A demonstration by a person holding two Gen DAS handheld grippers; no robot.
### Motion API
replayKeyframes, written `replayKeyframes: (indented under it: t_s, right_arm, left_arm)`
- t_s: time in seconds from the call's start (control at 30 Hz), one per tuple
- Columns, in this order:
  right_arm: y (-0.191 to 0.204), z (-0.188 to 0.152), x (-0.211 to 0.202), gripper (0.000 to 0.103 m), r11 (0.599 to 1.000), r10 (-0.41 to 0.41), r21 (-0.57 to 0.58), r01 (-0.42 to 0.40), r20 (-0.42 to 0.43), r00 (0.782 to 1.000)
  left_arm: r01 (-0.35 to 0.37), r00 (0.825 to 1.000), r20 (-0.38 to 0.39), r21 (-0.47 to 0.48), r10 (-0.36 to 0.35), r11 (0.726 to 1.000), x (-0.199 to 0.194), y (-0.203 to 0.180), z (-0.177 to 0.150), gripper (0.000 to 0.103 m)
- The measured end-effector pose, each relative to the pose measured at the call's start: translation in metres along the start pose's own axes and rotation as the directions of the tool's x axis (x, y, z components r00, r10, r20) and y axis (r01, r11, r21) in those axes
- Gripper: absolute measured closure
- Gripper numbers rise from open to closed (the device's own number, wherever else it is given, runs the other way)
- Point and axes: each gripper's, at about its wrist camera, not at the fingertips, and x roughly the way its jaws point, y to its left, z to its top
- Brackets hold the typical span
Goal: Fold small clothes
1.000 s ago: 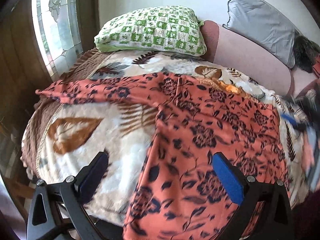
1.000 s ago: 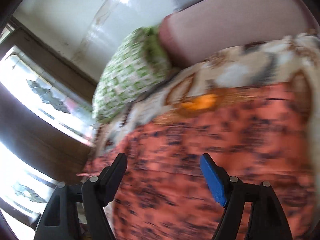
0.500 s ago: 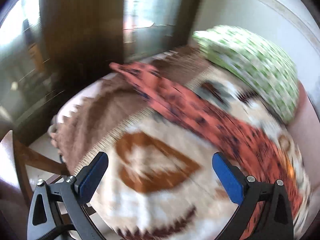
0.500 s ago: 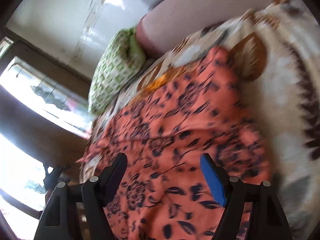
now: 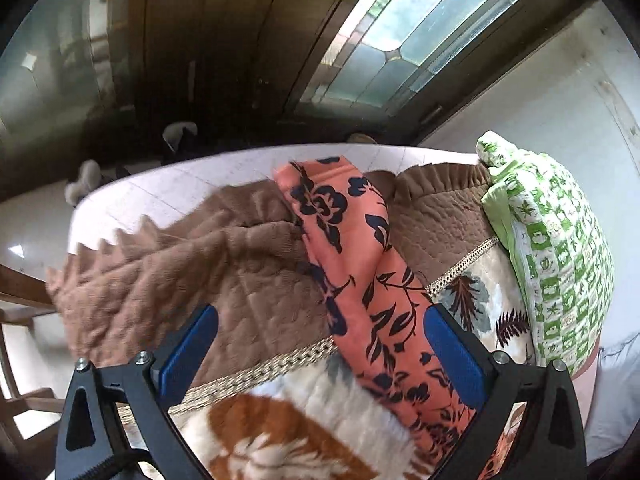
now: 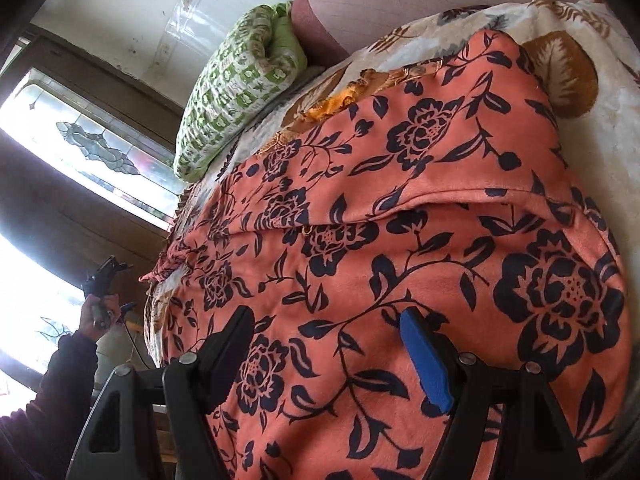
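Observation:
An orange garment with dark blue flowers (image 6: 420, 220) lies spread flat on a bed blanket. Its sleeve (image 5: 360, 264) stretches out over the blanket's brown border in the left wrist view. My left gripper (image 5: 320, 356) is open and empty, just above the sleeve, its right pad (image 5: 454, 356) beside the sleeve's edge. My right gripper (image 6: 332, 356) is open and empty, hovering over the garment's body near its lower part. The left gripper also shows far off in the right wrist view (image 6: 106, 280), held in a hand.
A cream and brown leaf-print blanket (image 5: 256, 292) covers the bed. A green and white pillow (image 5: 560, 256) lies at the head, also in the right wrist view (image 6: 236, 88). A window (image 5: 400, 40) and dark wood wall stand beyond the bed's edge.
My left gripper has swung left from the garment's body to its outstretched sleeve at the bed's edge. My right gripper has moved down over the garment's body. Both stay open.

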Motion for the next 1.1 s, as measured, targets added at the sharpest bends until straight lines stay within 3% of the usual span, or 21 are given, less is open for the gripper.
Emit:
replayKeyframes:
  t_s: [0.1, 0.23, 0.33, 0.4, 0.47, 0.6, 0.73, 0.83, 0.93, 1.03, 1.1]
  right_arm:
    - [0.000, 0.002, 0.003, 0.024, 1.000, -0.003, -0.009, 0.003, -0.007, 1.000]
    - [0.000, 0.004, 0.007, 0.025, 1.000, -0.002, -0.016, 0.002, -0.013, 1.000]
    - [-0.001, 0.005, 0.009, 0.025, 1.000, 0.000, -0.014, 0.000, -0.011, 1.000]
    - [-0.001, 0.006, 0.010, 0.025, 1.000, 0.001, -0.015, -0.001, -0.011, 1.000]
    - [-0.002, 0.006, 0.009, 0.025, 1.000, 0.002, -0.013, -0.003, -0.008, 1.000]
    - [-0.003, 0.008, 0.006, 0.024, 1.000, 0.004, -0.004, -0.003, 0.007, 1.000]
    - [-0.004, 0.011, -0.005, 0.024, 1.000, 0.018, 0.016, -0.019, 0.046, 0.999]
    - [-0.003, 0.013, -0.016, 0.024, 0.999, 0.027, 0.020, -0.029, 0.080, 0.996]
    - [-0.003, 0.016, -0.030, 0.024, 0.999, 0.034, 0.034, -0.038, 0.127, 0.991]
    - [-0.006, 0.018, -0.045, 0.024, 0.998, 0.027, 0.053, -0.036, 0.168, 0.985]
    - [-0.010, 0.018, -0.055, 0.024, 0.997, 0.025, 0.073, -0.040, 0.195, 0.981]
  left_arm:
    - [-0.011, 1.000, -0.021, -0.022, 0.010, 1.000, 0.019, -0.003, 0.007, 0.011]
    - [-0.006, 0.999, -0.048, -0.073, 0.003, 0.997, 0.042, -0.002, 0.016, 0.035]
    - [-0.030, 0.998, -0.052, -0.062, 0.027, 0.998, 0.053, -0.004, 0.019, 0.044]
    - [-0.050, 0.999, -0.022, -0.049, 0.049, 0.998, 0.054, -0.007, 0.019, 0.058]
    - [-0.045, 0.999, -0.028, -0.041, 0.044, 0.998, 0.055, -0.009, 0.020, 0.091]
    - [0.002, 0.999, 0.033, 0.053, -0.003, 0.999, 0.033, -0.030, 0.017, 0.096]
    - [0.077, 0.994, 0.057, 0.218, -0.091, 0.973, -0.001, -0.077, 0.000, 0.096]
    - [0.135, 0.987, 0.042, 0.334, -0.158, 0.933, -0.028, -0.118, -0.025, 0.096]
    - [0.200, 0.975, -0.002, 0.450, -0.223, 0.870, -0.055, -0.165, -0.065, 0.096]
    - [0.258, 0.960, -0.061, 0.574, -0.274, 0.777, -0.079, -0.211, -0.118, 0.096]
    - [0.303, 0.946, -0.115, 0.645, -0.303, 0.701, -0.092, -0.243, -0.161, 0.096]
